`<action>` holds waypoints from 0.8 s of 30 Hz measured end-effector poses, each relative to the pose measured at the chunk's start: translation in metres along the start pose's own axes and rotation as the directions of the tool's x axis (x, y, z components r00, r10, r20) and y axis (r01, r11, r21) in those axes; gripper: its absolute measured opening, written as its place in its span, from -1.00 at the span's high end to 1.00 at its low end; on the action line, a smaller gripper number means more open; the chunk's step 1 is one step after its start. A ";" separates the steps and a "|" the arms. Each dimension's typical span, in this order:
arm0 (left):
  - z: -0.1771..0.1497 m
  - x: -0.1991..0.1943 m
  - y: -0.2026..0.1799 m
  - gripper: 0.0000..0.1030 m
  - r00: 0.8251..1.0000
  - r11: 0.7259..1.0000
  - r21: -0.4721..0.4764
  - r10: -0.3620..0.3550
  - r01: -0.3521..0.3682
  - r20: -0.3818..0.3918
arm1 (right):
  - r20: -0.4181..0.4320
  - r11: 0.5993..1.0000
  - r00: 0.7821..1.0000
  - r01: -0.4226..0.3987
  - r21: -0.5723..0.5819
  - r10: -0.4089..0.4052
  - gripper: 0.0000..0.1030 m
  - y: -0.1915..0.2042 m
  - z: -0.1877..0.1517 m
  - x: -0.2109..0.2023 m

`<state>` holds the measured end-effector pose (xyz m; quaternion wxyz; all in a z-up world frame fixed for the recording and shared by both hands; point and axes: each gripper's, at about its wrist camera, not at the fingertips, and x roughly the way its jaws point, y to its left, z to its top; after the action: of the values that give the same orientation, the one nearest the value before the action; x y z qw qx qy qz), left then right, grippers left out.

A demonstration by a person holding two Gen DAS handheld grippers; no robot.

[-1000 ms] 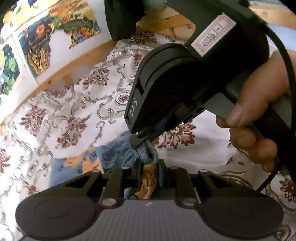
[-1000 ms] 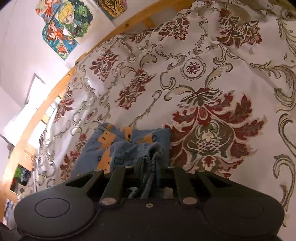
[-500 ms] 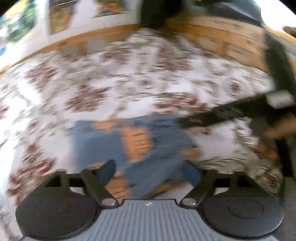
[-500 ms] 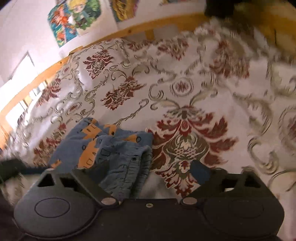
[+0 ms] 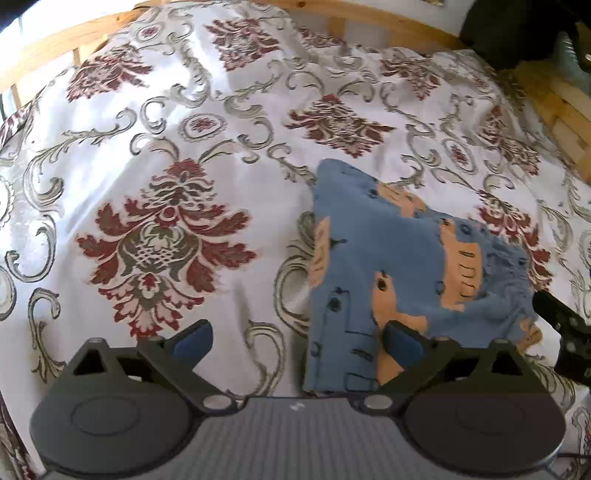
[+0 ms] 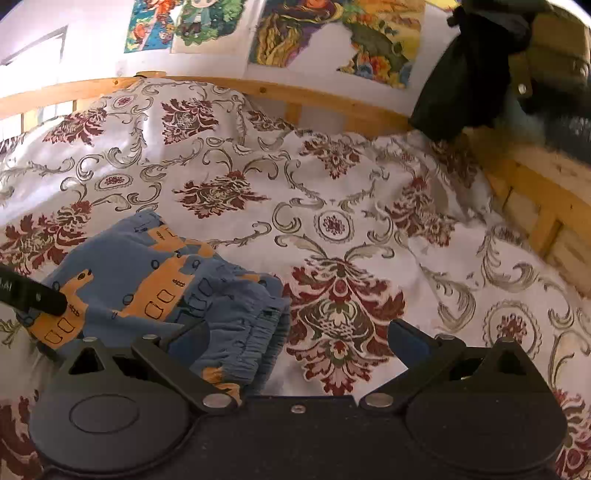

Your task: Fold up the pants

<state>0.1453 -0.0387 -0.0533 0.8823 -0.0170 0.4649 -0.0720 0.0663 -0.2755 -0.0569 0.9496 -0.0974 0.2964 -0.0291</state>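
Small blue pants (image 5: 399, 266) with orange animal prints lie folded in a compact stack on the floral bedspread (image 5: 166, 155). In the left wrist view my left gripper (image 5: 297, 341) is open just in front of the pants' near left corner, holding nothing. The right wrist view shows the same pants (image 6: 159, 291) at the lower left, elastic waistband toward me. My right gripper (image 6: 299, 343) is open over the waistband's right end and the bare spread. The other tool's black tip (image 6: 33, 295) rests at the pants' left edge.
A wooden bed rail (image 6: 295, 96) borders the far side and continues along the right (image 6: 546, 206). Colourful posters (image 6: 332, 33) hang on the wall behind. A dark garment (image 6: 476, 62) hangs over the back right corner. Bedspread stretches left and behind the pants.
Both grippers were shut on the pants' fabric a second ago; both have let go, opened and pulled back. The pants now lie folded on the bed.
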 end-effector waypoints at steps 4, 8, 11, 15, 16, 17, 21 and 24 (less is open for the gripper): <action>0.002 0.003 0.002 -0.99 1.000 0.999 -0.033 0.004 -0.003 0.023 | 0.028 0.997 0.997 0.069 -0.026 -0.068 -0.99 0.005 -0.001 0.003; 0.003 0.012 -0.002 -0.99 0.999 0.999 -0.009 0.031 -0.030 0.034 | -0.008 0.990 0.992 0.123 -0.064 -0.124 -0.99 0.008 -0.004 0.017; -0.005 0.021 -0.004 -1.00 0.999 0.999 0.023 0.045 -0.046 0.029 | -0.077 0.983 0.986 0.137 -0.119 -0.147 -0.99 0.012 -0.011 0.026; -0.013 0.029 -0.002 -1.00 0.998 0.998 0.029 0.054 -0.054 0.011 | -0.124 0.975 0.975 0.169 -0.143 -0.187 -0.99 0.010 -0.017 0.030; -0.014 0.029 -0.002 -1.00 0.998 0.998 0.029 0.055 -0.056 0.015 | -0.146 0.973 0.968 0.182 -0.139 -0.202 -0.99 0.007 -0.018 0.033; -0.014 0.029 -0.001 -1.00 0.998 0.998 0.034 0.055 -0.056 0.016 | -0.166 0.974 0.964 0.189 -0.128 -0.209 -0.99 0.004 -0.019 0.034; -0.013 0.016 0.006 -0.99 0.999 0.999 0.003 0.040 -0.040 -0.006 | -0.125 0.979 0.971 0.206 0.006 -0.203 -0.99 -0.014 -0.013 0.020; -0.011 0.000 0.007 -0.99 0.996 0.999 -0.010 0.040 -0.039 0.076 | -0.023 0.987 0.991 0.137 0.080 -0.135 -0.99 -0.018 -0.007 0.005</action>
<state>0.1365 -0.0311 -0.0603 0.9005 -0.0144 0.4316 -0.0517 0.0669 -0.2953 -0.0615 0.9459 -0.0783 0.2961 -0.1067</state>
